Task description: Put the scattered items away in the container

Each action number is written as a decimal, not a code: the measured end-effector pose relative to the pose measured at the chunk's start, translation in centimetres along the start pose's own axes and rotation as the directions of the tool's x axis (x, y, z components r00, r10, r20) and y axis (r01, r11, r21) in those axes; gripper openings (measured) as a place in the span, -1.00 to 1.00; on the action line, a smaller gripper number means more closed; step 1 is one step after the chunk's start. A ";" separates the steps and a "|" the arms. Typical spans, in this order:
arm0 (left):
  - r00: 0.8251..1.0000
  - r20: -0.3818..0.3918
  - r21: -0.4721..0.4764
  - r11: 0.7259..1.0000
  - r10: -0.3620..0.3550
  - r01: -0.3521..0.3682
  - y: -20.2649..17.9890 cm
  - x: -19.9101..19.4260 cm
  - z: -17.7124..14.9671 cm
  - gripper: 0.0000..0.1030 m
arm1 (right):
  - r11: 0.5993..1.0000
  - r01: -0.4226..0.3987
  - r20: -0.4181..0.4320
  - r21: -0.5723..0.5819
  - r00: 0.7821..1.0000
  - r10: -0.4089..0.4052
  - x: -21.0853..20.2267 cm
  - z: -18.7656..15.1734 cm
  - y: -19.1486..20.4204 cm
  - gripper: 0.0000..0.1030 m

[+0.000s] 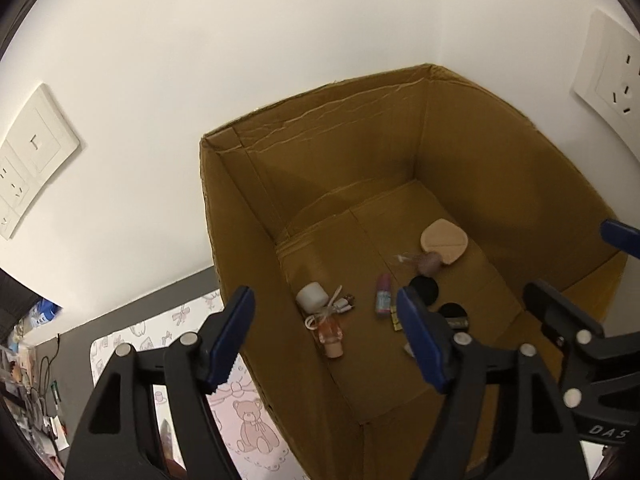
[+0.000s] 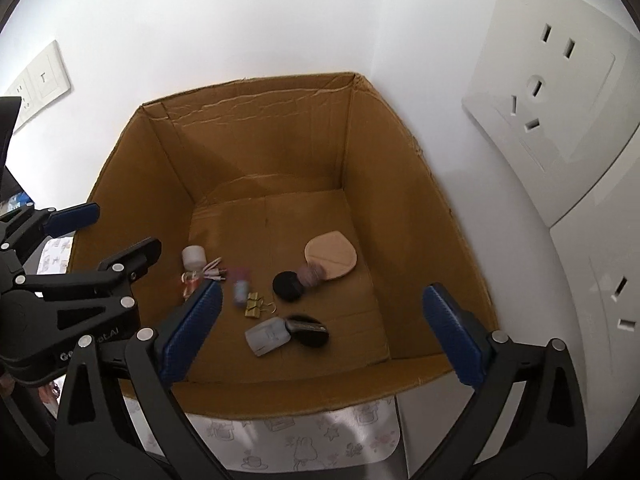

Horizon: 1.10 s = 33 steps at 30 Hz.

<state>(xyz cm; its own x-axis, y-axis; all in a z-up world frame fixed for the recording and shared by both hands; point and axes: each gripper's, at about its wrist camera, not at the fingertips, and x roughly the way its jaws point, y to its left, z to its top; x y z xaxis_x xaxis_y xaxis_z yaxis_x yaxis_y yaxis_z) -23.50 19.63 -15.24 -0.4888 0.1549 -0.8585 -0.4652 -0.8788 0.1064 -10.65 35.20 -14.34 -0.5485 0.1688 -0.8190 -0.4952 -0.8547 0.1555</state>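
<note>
Cardboard box [image 2: 400, 184] in white wall corner [image 2: 240, 20], on patterned mat [image 2: 304, 440].

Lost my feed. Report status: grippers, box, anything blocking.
Left gripper open, empty. Right gripper open, empty, both over the cardboard box. Powder puff, small bottles, binder clips lying on the box floor. Nothing blocking.

both tongs, left tongs [image 1: 324, 340] and right tongs [image 2: 322, 332], are black plastic frames with silver rivets, ridged blue pads and white lettering.
</note>
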 end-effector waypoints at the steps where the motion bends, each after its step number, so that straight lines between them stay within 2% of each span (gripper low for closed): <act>1: 1.000 -0.006 -0.003 1.000 -0.003 0.003 0.0 0.0 0.0 0.40 | 1.000 0.004 -0.005 0.001 1.000 -0.004 0.0 -0.1 -0.1 0.97; 9: 0.999 -0.029 -0.032 0.999 -0.020 0.019 0.0 -0.7 -0.2 0.40 | 1.000 0.006 -0.014 0.015 1.000 -0.006 -0.7 -0.3 -0.4 1.00; 21: 0.999 -0.034 -0.055 0.998 -0.003 0.001 0.0 -2.6 -0.5 0.40 | 1.000 -0.017 0.008 0.023 1.000 0.017 -2.2 -0.3 -0.7 1.00; 27: 0.999 -0.015 -0.082 0.996 0.031 -0.032 0.6 -5.5 -1.1 0.40 | 1.000 -0.020 0.025 0.011 0.999 0.020 -4.4 0.1 -0.4 1.00; 33: 0.997 0.015 -0.127 0.990 0.070 -0.068 1.6 -10.5 -2.6 0.40 | 0.999 -0.028 0.023 -0.033 0.999 0.028 -7.7 0.1 0.7 1.00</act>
<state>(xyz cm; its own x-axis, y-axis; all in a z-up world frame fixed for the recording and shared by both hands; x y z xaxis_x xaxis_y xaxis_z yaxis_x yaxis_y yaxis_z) -17.17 15.43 -7.33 -0.5310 0.0995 -0.8415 -0.3335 -0.9375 0.0997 -6.85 33.34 -7.85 -0.5775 0.1556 -0.8014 -0.4577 -0.8746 0.1599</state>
